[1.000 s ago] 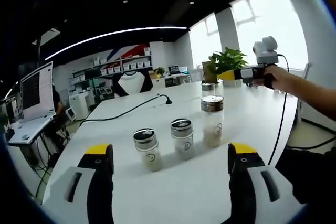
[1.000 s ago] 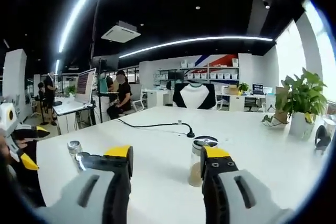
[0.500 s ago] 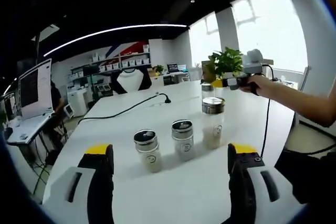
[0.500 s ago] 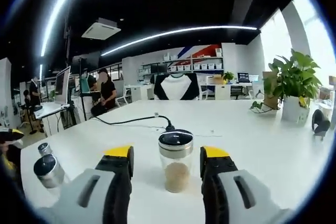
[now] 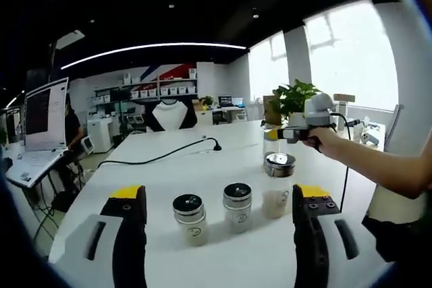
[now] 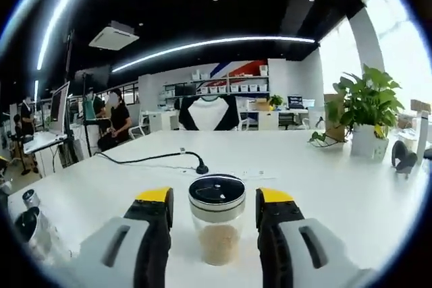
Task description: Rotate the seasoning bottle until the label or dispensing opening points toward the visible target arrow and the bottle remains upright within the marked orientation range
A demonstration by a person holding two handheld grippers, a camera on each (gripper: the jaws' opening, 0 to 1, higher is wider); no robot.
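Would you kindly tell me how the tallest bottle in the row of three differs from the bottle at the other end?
In the left gripper view, the tallest bottle rises well above the end bottle. The tallest one's lid looks silvery, while the end one's looks darker. The tallest stands nearer the right gripper, the end one farther away. Both stand upright on the white table, clear with pale contents.
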